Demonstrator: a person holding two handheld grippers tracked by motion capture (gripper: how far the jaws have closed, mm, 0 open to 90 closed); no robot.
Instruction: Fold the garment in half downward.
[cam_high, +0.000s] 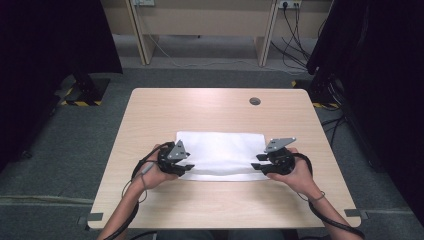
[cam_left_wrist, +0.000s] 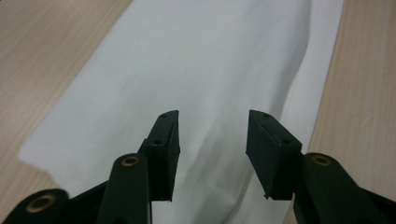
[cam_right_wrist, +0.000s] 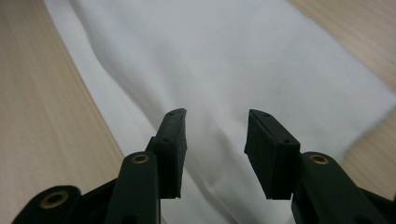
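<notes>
- The left gripper (cam_high: 189, 166) sat at the left end of a folded white cloth (cam_high: 222, 155), held in the person's left hand (cam_high: 152, 172) with its jaws pointing in toward the middle of the cloth.
- In the left gripper view its two black fingers (cam_left_wrist: 163, 154) stood spread apart, and nothing was pinched; the pads pressed on nothing, while the white cloth (cam_left_wrist: 201, 70) lay below and beyond the gap.
- The right gripper (cam_high: 256, 167) sat at the opposite, right end of the cloth, held in the right hand (cam_high: 295, 175), with its jaws pointing back toward the left gripper.
- In the right gripper view its fingers (cam_right_wrist: 173, 149) were likewise spread, with the cloth (cam_right_wrist: 224, 60) running under and ahead of them and not clamped.
- The cloth lay on the light wooden table (cam_high: 210, 107), stretched between the two sets of fingers, its near edge slightly rumpled where the fingertips met it.
- In the left gripper view, bare table wood (cam_left_wrist: 364, 93) showed just outside the right finger, past the cloth's edge.
- A small round grommet (cam_high: 255, 101) sat in the table well beyond both sets of fingers, on the far right.
</notes>
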